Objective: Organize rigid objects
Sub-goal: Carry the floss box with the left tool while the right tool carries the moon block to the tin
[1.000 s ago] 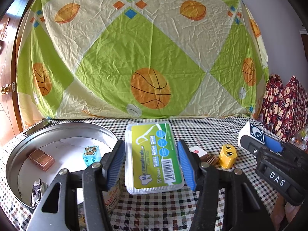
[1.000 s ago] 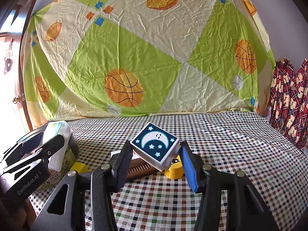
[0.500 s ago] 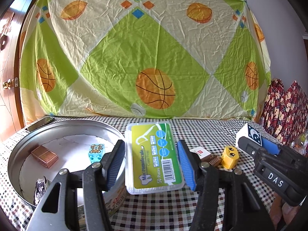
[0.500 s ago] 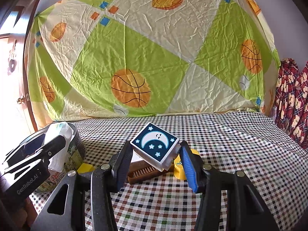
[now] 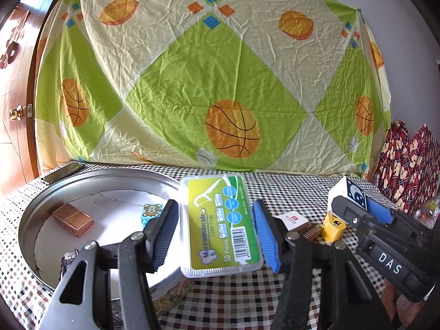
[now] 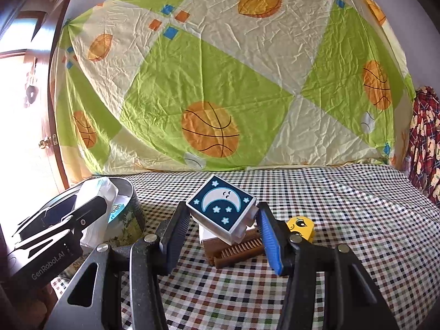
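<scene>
- L gripper (image 5: 216, 233): we've got its blue pads clamped on both long sides of the floss pick box (image 5: 218, 224), a clear plastic case w/ green label. Jaws about mid-open, held there by the box width.
- The box sits lifted, its left edge over the right rim of the round metal tin (image 5: 35, 211); it isn't touching the tin floor.
- Inside the tin: a copper-coloured lighter (image 5: 73, 219) on the left part, a light-blue toy block w/ a bear print (image 5: 150, 212) near the right wall, partly behind our L finger. A crumpled foil-like bit (image 5: 68, 258) lies at the near wall; can't tell what it is.
- R gripper (image 6: 222, 229): we're pinching the white block w/ moon-and-stars face (image 6: 222, 209) betw. both pads, tilted, a corner pointing up. Jaws narrower than half open, stopped by the block.
- That block hangs right of the tin, well apart from it, above the checked tablecloth (image 6: 343, 220).
- Below the block, right of the tin: a brown comb (image 6: 236, 250) flat on the cloth, a small white box (image 6: 205, 233) touching its far side.
- A yellow toy block w/ cartoon eyes (image 6: 301, 227) stands just right of the comb, farther from the tin.
- Behind the tin: a dark phone (image 5: 62, 172) flat on the cloth, near the basketball-print sheet (image 5: 209, 82) hung as backdrop.
</scene>
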Available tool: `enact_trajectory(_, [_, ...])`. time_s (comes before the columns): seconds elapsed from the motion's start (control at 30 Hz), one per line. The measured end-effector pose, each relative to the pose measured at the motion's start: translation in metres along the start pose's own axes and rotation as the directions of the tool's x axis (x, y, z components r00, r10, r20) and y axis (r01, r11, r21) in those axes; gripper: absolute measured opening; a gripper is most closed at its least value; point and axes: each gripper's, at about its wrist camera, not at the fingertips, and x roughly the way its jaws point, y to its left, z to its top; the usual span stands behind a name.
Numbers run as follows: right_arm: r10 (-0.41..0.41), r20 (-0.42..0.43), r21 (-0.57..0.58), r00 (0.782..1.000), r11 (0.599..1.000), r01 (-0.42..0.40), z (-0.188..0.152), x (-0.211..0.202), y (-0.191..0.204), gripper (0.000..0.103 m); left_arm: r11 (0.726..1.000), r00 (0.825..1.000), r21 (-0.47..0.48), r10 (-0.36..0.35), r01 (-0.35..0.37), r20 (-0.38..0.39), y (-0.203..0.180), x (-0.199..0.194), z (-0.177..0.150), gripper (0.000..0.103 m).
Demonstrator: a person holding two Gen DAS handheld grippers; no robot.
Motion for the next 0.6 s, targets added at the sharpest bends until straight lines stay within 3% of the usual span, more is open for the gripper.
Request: enact_trajectory(0.6, [0.062,0.017,-0.056,0.998,0.997,-0.061,-0.002,0.000,0.034,0.053,1.000,1.000,-0.022,0.007,-0.007,0.009,0.020,-0.008,0.000,0.056])
